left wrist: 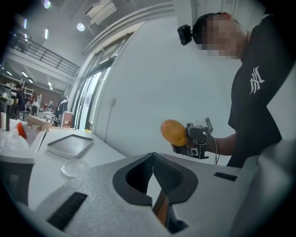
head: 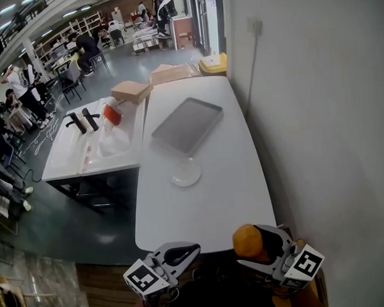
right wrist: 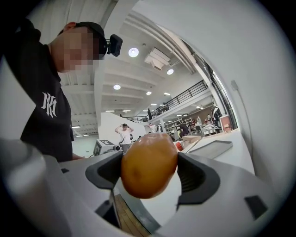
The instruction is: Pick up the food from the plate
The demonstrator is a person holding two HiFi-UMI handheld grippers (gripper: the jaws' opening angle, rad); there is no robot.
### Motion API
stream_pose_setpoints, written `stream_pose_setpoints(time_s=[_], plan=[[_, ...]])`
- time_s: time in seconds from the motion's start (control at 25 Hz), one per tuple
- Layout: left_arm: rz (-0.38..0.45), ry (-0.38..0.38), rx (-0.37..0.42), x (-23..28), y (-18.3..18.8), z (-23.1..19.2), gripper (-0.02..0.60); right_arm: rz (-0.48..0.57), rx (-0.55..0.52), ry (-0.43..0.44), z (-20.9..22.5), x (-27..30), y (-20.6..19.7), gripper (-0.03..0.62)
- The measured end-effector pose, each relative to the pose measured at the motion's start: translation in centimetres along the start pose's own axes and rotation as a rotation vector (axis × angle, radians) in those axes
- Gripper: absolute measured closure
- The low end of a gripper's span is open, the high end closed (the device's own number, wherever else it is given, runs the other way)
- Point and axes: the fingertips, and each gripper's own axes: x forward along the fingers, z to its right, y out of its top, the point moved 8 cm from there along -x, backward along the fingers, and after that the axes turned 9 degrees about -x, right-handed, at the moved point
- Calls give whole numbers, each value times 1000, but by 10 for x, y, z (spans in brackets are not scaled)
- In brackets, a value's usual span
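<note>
An orange, rounded piece of food point(head: 247, 241) sits between the jaws of my right gripper point(head: 253, 244), which is shut on it near the table's front edge, off the table. In the right gripper view the food point(right wrist: 149, 164) fills the gap between both pads. The left gripper view shows the food point(left wrist: 173, 132) held up in front of a person's chest. The small clear plate point(head: 186, 175) lies empty at the middle of the white table point(head: 236, 148). My left gripper point(head: 185, 251) hovers at the front left, shut on nothing, its tips touching point(left wrist: 153, 159).
A grey tray point(head: 186, 125) lies behind the plate. A second white table point(head: 66, 161) to the left carries black tools, a red item and a plastic bag. Cardboard boxes point(head: 131, 91) and a yellow bin point(head: 213, 64) stand at the far end. A wall runs along the right.
</note>
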Motion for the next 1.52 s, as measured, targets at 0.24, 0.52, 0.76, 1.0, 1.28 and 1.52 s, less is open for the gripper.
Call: stream_pose_setpoints(time_s=[0.24,0.52,0.76,1.0,1.28,1.52], plan=[[12,46,-13,-2,-17,10,577,52,26,98,0,9,-12,227],[29,108,-4,-12,-13,21,577,87,18,151,-3,15,-6,227],[33,137,-4,-18,-21,17,577,73,3,182,-5,28,-16,227],[37,127,-5,-16,-25,24,577,44,2,200,-9,30,-20,227],[23,149,17,-28,-20,26,577,48,-17,225,-16,25,-15,227],[13,121,12,-28,-24,35,577,32,-20,226,-22,23,-16,227]])
